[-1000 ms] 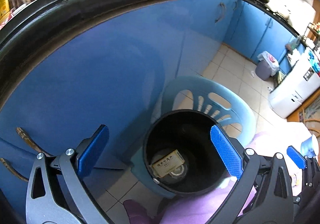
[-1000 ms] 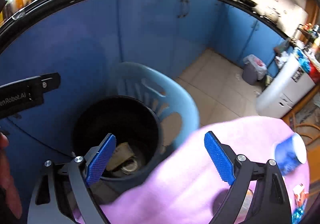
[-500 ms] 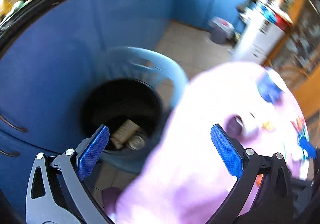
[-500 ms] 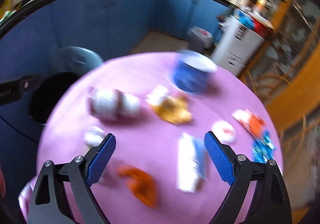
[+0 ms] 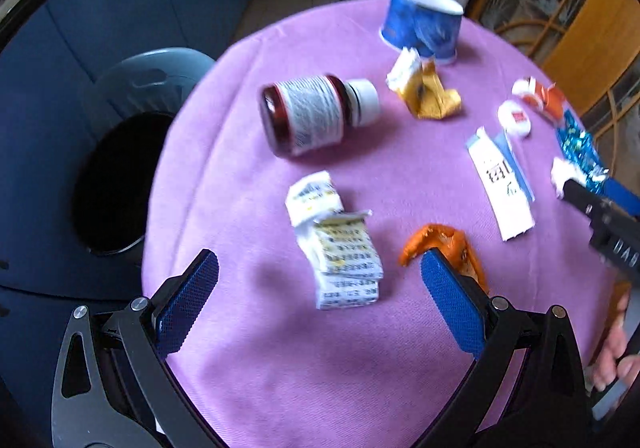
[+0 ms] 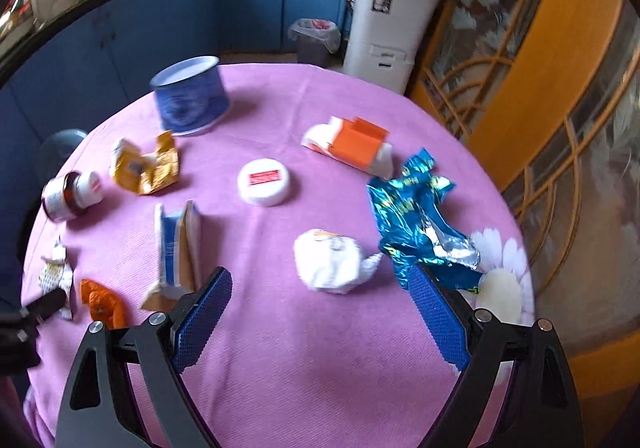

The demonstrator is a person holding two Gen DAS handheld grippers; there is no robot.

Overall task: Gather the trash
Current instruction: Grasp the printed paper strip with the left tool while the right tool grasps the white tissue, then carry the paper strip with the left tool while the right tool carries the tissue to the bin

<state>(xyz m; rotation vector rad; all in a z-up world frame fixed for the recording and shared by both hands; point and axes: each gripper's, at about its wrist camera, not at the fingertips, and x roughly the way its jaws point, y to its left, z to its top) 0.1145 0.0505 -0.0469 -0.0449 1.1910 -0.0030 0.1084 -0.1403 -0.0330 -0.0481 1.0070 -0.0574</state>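
Claws: I hold left claw [image 5: 320, 300] and right claw [image 6: 320, 316] wide, empty | over worktop [image 5: 320, 368] litter, box [image 5: 344, 260] and wad [image 6: 328, 264] framed for grabbing | bin [image 5: 116, 183] beside edge for drops

Bare purple cloth [image 6: 304, 368] is lying open near both grippers; the white wad [image 6: 328, 266] and torn box [image 5: 344, 248] are sitting ahead.

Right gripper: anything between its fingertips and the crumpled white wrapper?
No. In the right wrist view, only bare purple tablecloth lies between the right gripper and the crumpled white wrapper.
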